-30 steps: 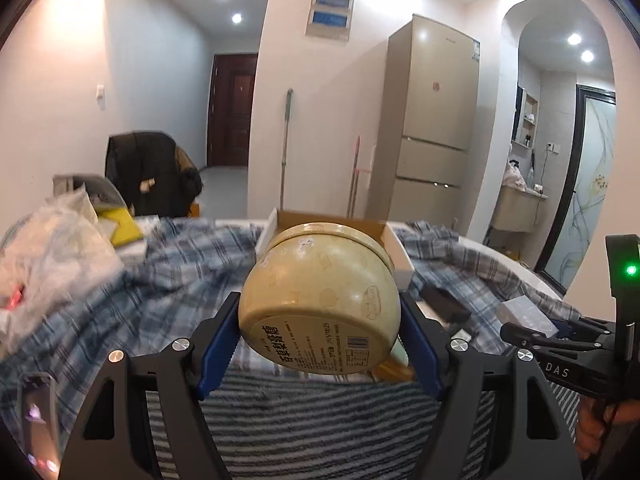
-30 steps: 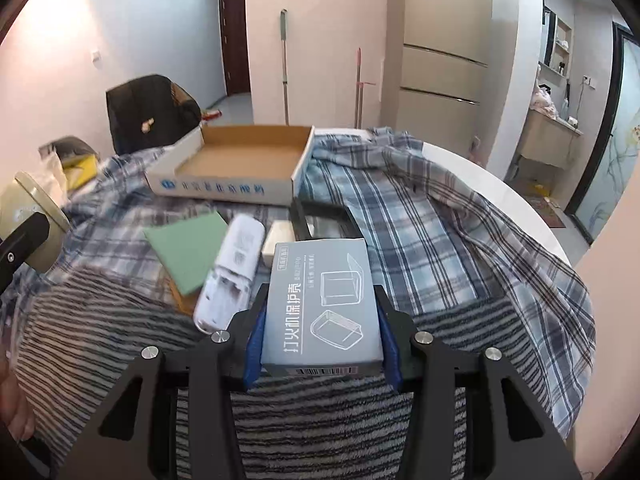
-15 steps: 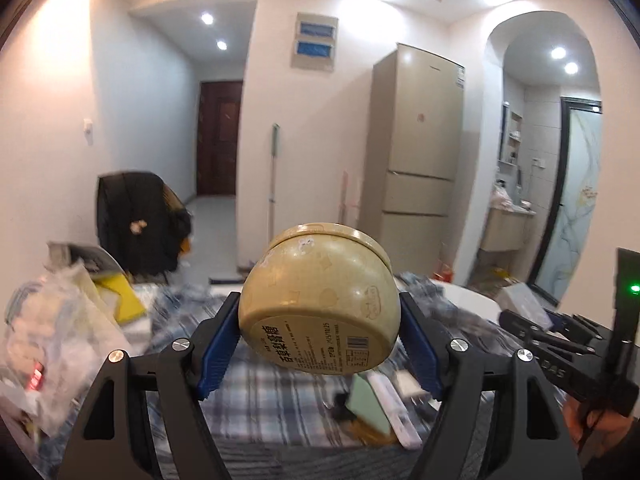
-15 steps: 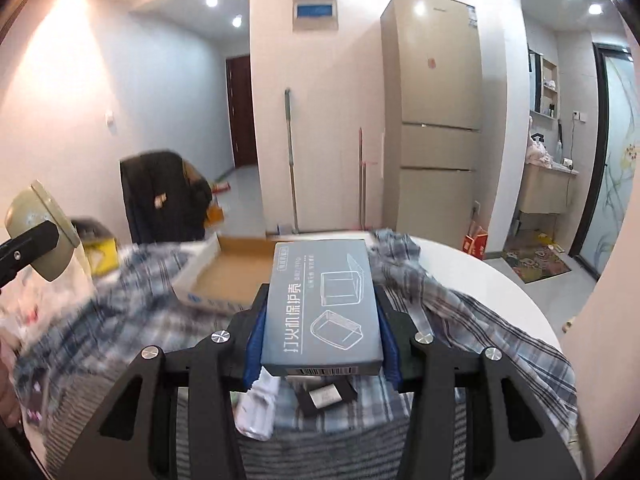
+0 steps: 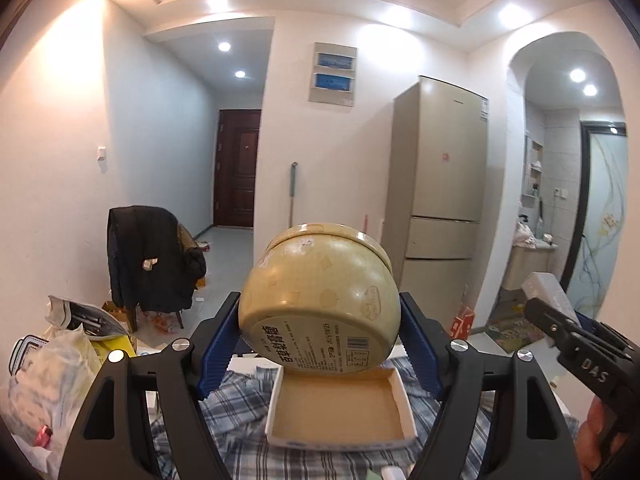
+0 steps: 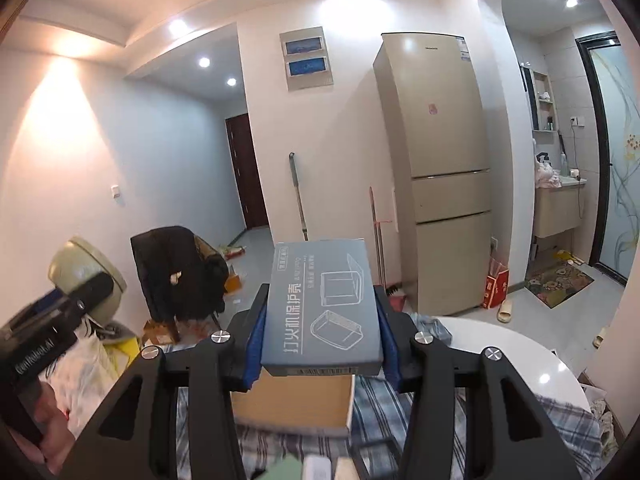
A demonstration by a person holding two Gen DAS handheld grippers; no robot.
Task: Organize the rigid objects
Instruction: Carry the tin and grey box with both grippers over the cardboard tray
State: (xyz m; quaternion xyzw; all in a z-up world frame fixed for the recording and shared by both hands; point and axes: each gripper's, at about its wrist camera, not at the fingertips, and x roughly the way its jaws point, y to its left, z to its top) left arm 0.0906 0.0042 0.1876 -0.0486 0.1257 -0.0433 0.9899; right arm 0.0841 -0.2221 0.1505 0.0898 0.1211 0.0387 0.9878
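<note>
My left gripper [image 5: 320, 344] is shut on a round cream tin [image 5: 320, 300], held up in the air with its labelled base toward the camera. Below it an open, empty cardboard box [image 5: 340, 412] lies on the plaid cloth. My right gripper [image 6: 320, 344] is shut on a flat grey box [image 6: 322, 308] with printed text, held above the same cardboard box [image 6: 296, 404]. The tin and left gripper also show at the left of the right wrist view [image 6: 86, 276]. The right gripper shows at the right edge of the left wrist view [image 5: 576, 344].
A plaid cloth [image 5: 240, 412] covers the white round table [image 6: 520, 360]. Plastic bags [image 5: 52, 380] pile up at the left. A chair with a black jacket [image 5: 148, 256], a fridge [image 5: 436, 208] and a mop stand beyond the table.
Both grippers rose and tilted upward with their loads. The table dropped low in both views, and the cardboard box now sits under both grippers.
</note>
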